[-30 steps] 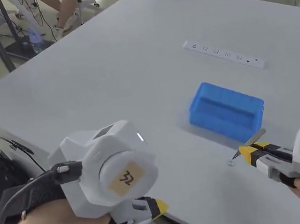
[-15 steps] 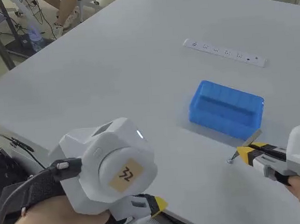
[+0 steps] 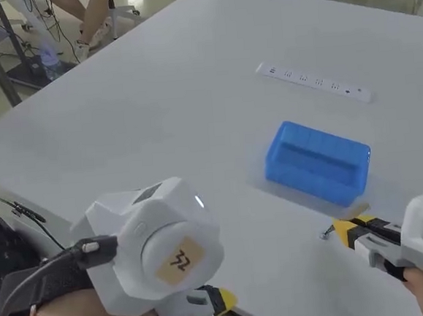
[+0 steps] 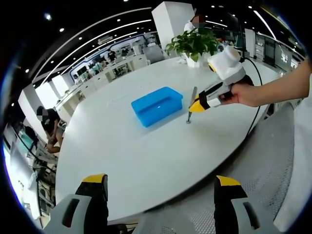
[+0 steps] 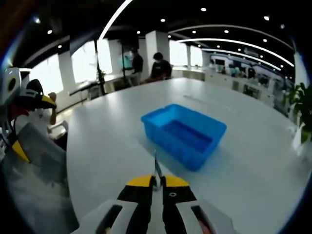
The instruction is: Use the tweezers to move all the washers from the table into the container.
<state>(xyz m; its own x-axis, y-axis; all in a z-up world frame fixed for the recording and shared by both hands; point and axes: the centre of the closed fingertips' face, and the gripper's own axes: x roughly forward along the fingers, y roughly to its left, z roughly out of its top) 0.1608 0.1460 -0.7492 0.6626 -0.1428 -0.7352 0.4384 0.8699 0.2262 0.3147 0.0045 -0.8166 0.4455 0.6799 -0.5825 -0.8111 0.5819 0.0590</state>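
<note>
The blue container (image 3: 317, 162) stands open on the grey table (image 3: 164, 118). My right gripper (image 3: 347, 227) is just in front of it, shut on thin metal tweezers (image 3: 332, 230) whose tip touches the table at a tiny speck, too small to identify. In the right gripper view the jaws (image 5: 156, 181) clamp the tweezers (image 5: 156, 168), which point at the container (image 5: 185, 131). My left gripper (image 3: 208, 304) hovers over the near table edge; its jaws (image 4: 161, 183) stand wide open with nothing between them. The left gripper view shows the container (image 4: 157, 105), the tweezers (image 4: 191, 105) and the right gripper (image 4: 201, 102).
A white power strip (image 3: 313, 84) lies beyond the container. A potted plant (image 4: 195, 46) stands at the table's far end. Chairs and cables sit off the table's left side (image 3: 12, 42). People stand in the background (image 5: 158, 66).
The head camera shifted a little. The tweezers' tip stays at the same spot in front of the container, and the left gripper has barely moved.
</note>
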